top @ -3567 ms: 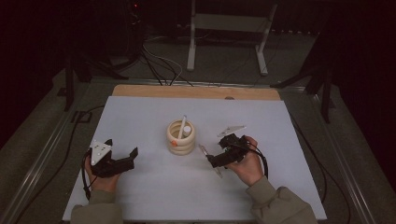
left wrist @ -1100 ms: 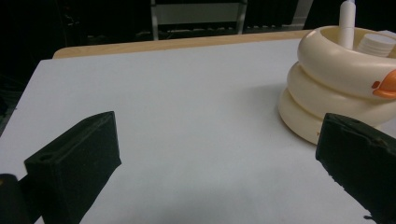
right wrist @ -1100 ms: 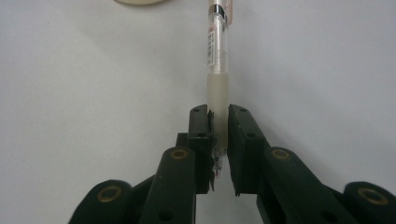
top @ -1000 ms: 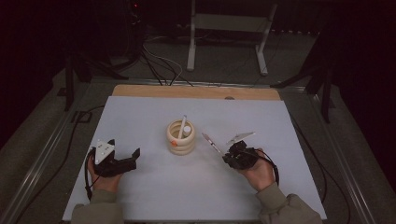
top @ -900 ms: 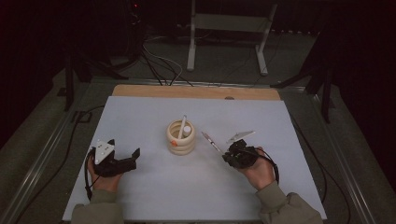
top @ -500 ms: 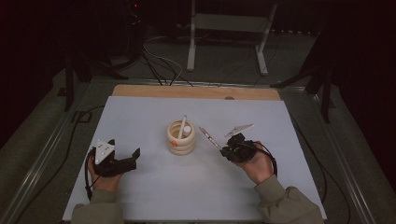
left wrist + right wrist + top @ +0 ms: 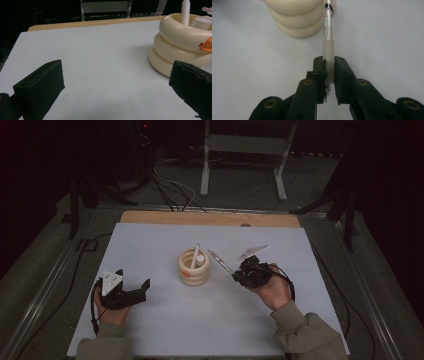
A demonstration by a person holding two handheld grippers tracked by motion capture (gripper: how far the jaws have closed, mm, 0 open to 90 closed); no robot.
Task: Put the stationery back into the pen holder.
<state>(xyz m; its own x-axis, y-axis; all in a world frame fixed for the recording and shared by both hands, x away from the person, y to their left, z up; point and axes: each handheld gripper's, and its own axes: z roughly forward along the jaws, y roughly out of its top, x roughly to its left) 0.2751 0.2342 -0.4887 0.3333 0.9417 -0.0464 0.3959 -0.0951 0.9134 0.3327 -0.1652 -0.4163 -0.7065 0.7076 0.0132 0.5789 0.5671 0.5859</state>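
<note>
Right claw (image 7: pixel 328 65) clamps a clear pen (image 7: pixel 328 35), its print too small to read.

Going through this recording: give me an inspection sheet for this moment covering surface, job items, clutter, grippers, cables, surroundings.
Surface: white tabletop, wooden strip along the far edge.
Job's things: cream ringed holder at the centre with a white stick standing in it; clear pen clamped near its tip.
Clutter: nothing seen.
Grippers: right gripper shut on the pen, which points toward the holder; left gripper open, nothing between the jaws.
Cables: one trails from each gripper; more lie on the floor beyond the table.
Surroundings: dark room, white stand behind.
</note>
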